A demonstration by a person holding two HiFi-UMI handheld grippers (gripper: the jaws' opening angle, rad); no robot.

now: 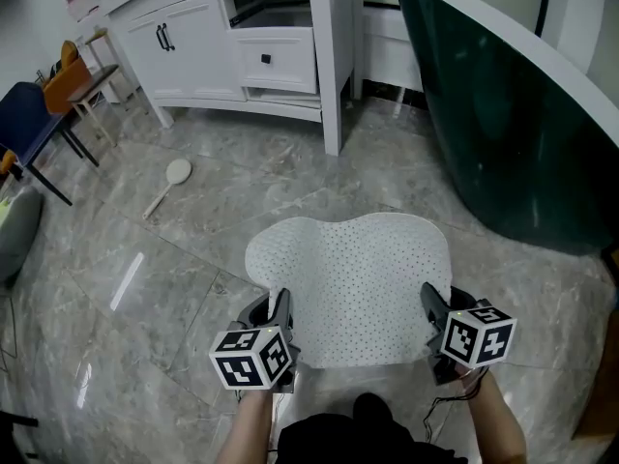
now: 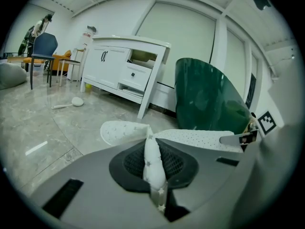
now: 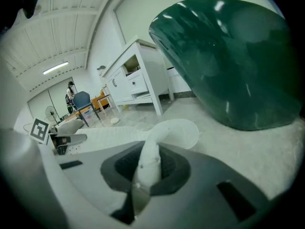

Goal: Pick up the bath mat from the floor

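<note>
The left gripper [image 1: 279, 307] and the right gripper [image 1: 431, 305] are each closed tightly on a near corner of the white dotted bath mat [image 1: 353, 278], over the grey marble floor [image 1: 193, 259].

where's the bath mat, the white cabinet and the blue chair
bath mat [image 1: 353, 283], head view, middle of its dotted top
white cabinet [image 1: 189, 51], head view, a door panel
blue chair [image 1: 27, 116], head view, its blue shell
</note>
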